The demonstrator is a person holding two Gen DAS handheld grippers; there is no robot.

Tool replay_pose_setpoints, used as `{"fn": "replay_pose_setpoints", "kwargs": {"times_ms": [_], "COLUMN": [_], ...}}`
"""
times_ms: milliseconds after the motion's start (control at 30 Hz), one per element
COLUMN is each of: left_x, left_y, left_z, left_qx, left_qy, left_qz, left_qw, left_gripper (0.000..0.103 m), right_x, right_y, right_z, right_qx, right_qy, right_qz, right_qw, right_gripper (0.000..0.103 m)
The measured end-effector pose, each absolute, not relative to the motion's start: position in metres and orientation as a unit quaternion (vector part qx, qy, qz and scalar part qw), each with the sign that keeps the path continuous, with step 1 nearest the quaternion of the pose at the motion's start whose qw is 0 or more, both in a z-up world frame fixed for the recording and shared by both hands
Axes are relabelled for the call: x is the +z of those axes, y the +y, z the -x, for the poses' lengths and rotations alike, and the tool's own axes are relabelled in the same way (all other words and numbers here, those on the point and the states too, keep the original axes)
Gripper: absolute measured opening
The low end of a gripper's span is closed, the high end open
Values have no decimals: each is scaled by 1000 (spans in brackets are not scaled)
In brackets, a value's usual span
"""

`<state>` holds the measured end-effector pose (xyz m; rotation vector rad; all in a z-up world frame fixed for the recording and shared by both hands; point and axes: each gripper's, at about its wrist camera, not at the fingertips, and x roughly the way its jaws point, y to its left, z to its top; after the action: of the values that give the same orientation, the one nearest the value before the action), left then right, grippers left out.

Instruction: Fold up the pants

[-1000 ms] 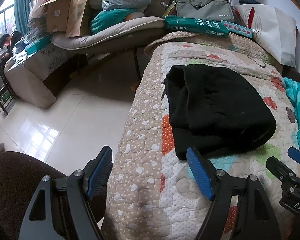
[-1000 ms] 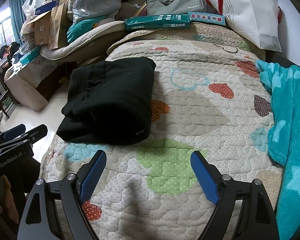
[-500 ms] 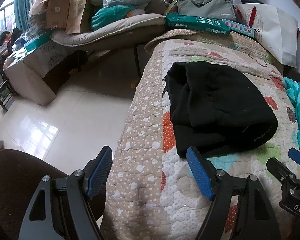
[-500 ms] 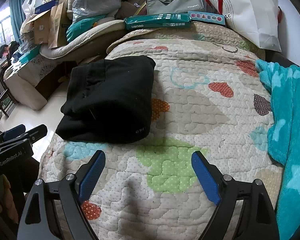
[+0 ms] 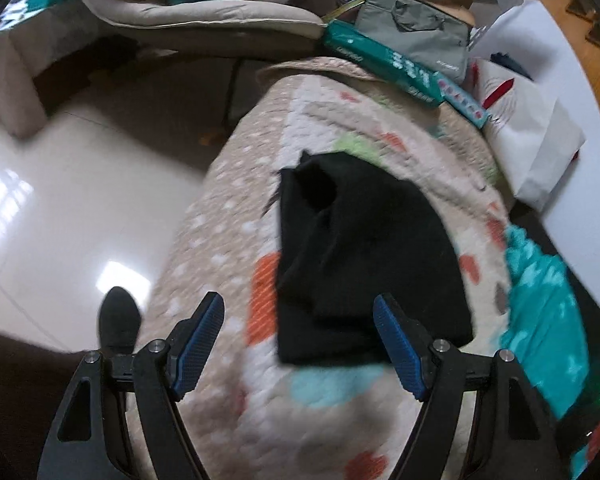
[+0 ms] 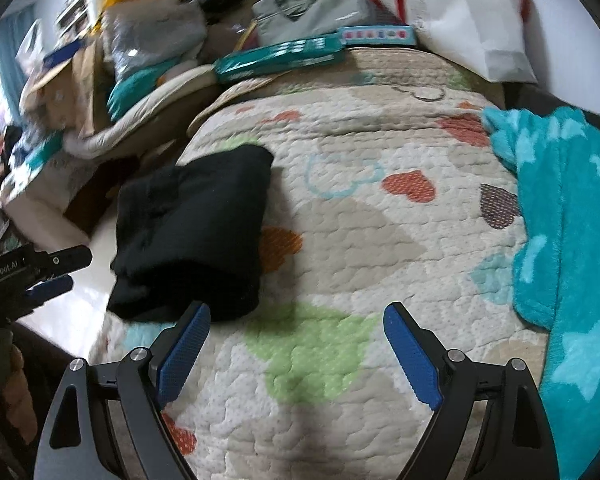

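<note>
The black pants (image 5: pixel 356 256) lie folded in a thick bundle on the heart-patterned quilt (image 5: pixel 332 412), near the bed's left edge. They also show in the right wrist view (image 6: pixel 196 232). My left gripper (image 5: pixel 300 344) is open and empty, held above the near end of the bundle without touching it. My right gripper (image 6: pixel 296 354) is open and empty, above the quilt (image 6: pixel 380 220) to the right of the pants' near end. The left gripper also shows at the left edge of the right wrist view (image 6: pixel 40 268).
A teal star blanket (image 6: pixel 568 240) lies along the bed's right side. Boxes (image 6: pixel 284 56), a grey bag (image 6: pixel 312 12) and a white bag (image 6: pixel 464 20) crowd the far end. The tiled floor (image 5: pixel 60 216) drops off to the left, with a sofa (image 5: pixel 196 20) beyond.
Both grippers have lifted and tilted, so the views swing and blur. The pants have not moved. Both grippers stay open.
</note>
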<state>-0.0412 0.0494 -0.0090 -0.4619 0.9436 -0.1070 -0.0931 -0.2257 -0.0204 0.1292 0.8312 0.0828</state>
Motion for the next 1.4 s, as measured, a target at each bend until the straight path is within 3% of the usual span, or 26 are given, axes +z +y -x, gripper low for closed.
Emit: {"fn": "replay_pose_setpoints", "kwargs": {"times_ms": [300, 433, 633, 800, 1100, 1300, 1367, 1400], "left_x": [-17, -23, -55, -65, -71, -69, -68, -67], "left_y": [37, 28, 36, 36, 38, 27, 24, 24], "left_z": [-26, -36, -39, -44, -65, -72, -72, -72], "left_qx": [-59, -66, -87, -113, -143, -149, -149, -146], "left_qy": [486, 485, 518, 523, 518, 516, 515, 514], "left_qz": [234, 206, 246, 263, 308, 269, 257, 250], "left_qw": [840, 847, 815, 803, 785, 800, 804, 807], "left_gripper": [77, 77, 77, 78, 84, 84, 80, 70], "right_x": [-2, 7, 11, -5, -64, -76, -76, -76], "right_y": [-228, -231, -226, -210, -200, -199, -200, -199], "right_z": [73, 57, 13, -31, -88, -105, -108, -109], "right_qx": [47, 50, 70, 108, 168, 207, 216, 217], "right_qy": [408, 423, 456, 461, 509, 507, 508, 509], "right_qz": [-73, -84, -94, -81, -186, -221, -221, -218], "right_qw": [909, 901, 882, 877, 824, 807, 804, 804], "right_gripper": [92, 93, 93, 93, 93, 94, 94, 94]}}
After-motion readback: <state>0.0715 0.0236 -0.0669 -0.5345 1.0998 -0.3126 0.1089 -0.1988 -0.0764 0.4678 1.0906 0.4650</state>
